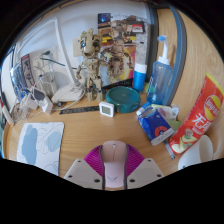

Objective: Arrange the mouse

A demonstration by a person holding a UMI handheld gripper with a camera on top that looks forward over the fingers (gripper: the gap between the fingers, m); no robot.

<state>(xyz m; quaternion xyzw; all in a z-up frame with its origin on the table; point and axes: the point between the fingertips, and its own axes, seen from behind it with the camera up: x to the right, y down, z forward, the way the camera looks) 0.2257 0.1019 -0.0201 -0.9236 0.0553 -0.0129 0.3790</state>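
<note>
Tool (113,172) clamped on mouse (114,160); bare desk (95,135) ahead; chip can (197,118) crowds right edge.

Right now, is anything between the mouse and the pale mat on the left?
Nothing visible. The mouse is gripped between the gripper fingers, and only bare desk separates it from the pale mat. The blue packet lies on the other side.
</note>
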